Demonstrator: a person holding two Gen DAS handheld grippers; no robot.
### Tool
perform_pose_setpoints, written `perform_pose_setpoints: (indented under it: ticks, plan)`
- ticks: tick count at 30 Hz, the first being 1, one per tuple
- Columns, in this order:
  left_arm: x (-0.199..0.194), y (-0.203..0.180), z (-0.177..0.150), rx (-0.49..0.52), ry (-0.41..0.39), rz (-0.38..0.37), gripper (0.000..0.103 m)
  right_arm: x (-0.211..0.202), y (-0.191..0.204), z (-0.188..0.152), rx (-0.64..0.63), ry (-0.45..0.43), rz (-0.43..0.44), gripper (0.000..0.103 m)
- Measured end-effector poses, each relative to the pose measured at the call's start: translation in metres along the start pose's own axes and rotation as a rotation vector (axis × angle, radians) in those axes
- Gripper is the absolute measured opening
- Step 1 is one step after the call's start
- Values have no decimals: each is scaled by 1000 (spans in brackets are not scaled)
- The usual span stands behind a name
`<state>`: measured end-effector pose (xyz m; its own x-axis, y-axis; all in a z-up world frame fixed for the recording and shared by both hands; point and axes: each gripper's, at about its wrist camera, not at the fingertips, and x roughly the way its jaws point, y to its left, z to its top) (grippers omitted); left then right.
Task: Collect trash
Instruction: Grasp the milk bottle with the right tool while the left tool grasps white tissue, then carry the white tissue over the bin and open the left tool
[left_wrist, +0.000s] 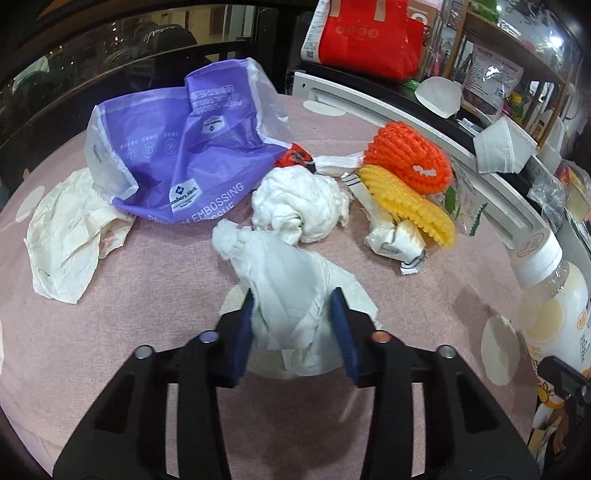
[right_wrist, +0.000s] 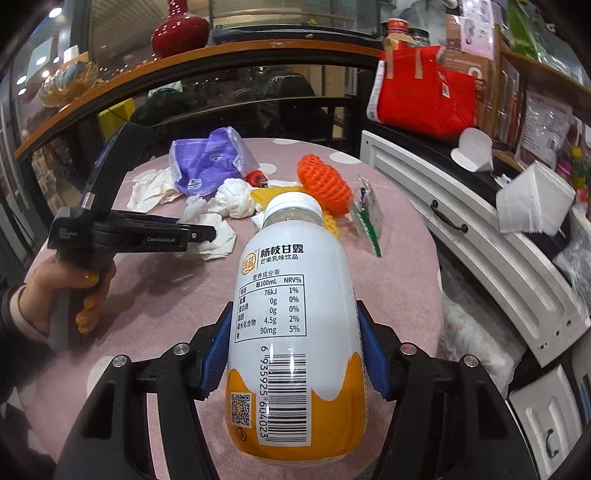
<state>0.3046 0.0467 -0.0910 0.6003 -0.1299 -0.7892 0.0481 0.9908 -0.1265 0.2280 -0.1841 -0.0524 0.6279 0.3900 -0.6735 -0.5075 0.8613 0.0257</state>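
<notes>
My left gripper (left_wrist: 293, 317) is shut on a crumpled white tissue (left_wrist: 280, 280) just above the pink tablecloth (left_wrist: 147, 314). My right gripper (right_wrist: 295, 350) is shut on a white and orange drink bottle (right_wrist: 291, 314), held tilted over the table; the bottle also shows at the right edge of the left wrist view (left_wrist: 550, 310). More trash lies behind: a balled white tissue (left_wrist: 303, 206), a purple tissue bag (left_wrist: 177, 147), a flat cream wrapper (left_wrist: 70, 229), orange foam net (left_wrist: 410, 158), yellow foam net (left_wrist: 410, 206) and a small white packet (left_wrist: 395, 240).
A white cabinet (right_wrist: 491, 251) with drawers borders the table on the right, carrying folded paper items (right_wrist: 532, 203) and a red bag (right_wrist: 428, 88). A dark railing (right_wrist: 221, 107) runs behind the table. The left hand-held gripper (right_wrist: 122, 229) shows in the right wrist view.
</notes>
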Motion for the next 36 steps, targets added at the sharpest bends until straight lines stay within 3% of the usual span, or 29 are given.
perform_pose_setpoints:
  ticks: [6,19,36]
  plan:
    - [-17,-13,-8,30,-35,-7,22,-11,-7,-10,46,-23,-11,61]
    - [-74,-55,-36,53,-104,-104,22,-47,-26,-43,133,-63,-49,61]
    - [-94,-164,-67,159,-82,-292,22,-102,-83,-100,289,-94,-178,61]
